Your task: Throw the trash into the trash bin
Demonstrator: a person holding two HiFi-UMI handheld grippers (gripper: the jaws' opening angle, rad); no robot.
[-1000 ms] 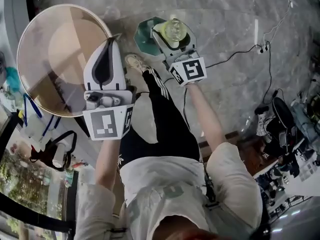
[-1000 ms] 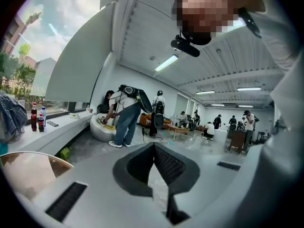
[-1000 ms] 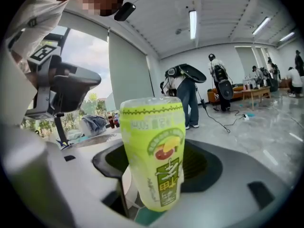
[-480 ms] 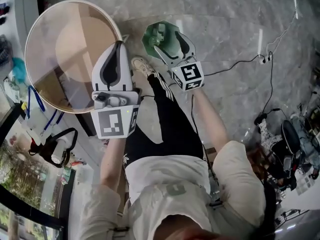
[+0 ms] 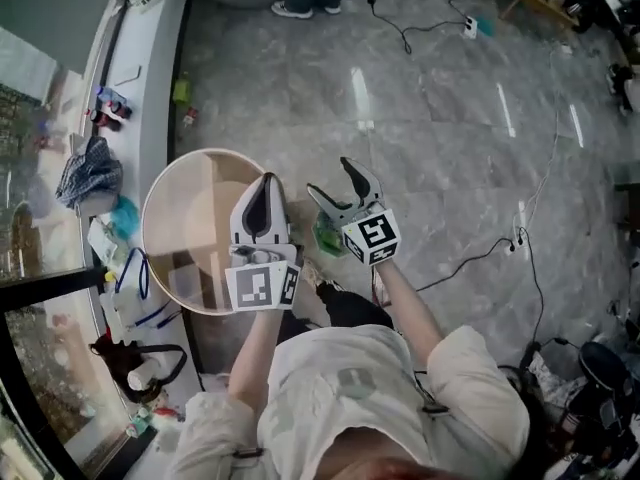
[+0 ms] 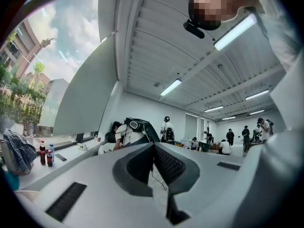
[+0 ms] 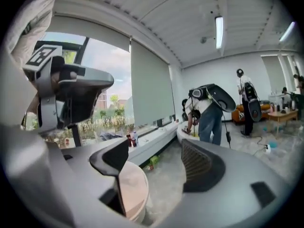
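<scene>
My left gripper (image 5: 266,181): jaws pressed together, empty, over round table (image 5: 180,218) edge. My right gripper (image 5: 333,181): jaws spread, just opened wider, nothing between.

I hold both grippers out before me, side by side and roughly level, forearms stretched forward. My left gripper (image 5: 267,180) has its jaws pressed together; my right gripper (image 5: 331,178) has just been opening its jaws, now wide apart with nothing between them.
</scene>
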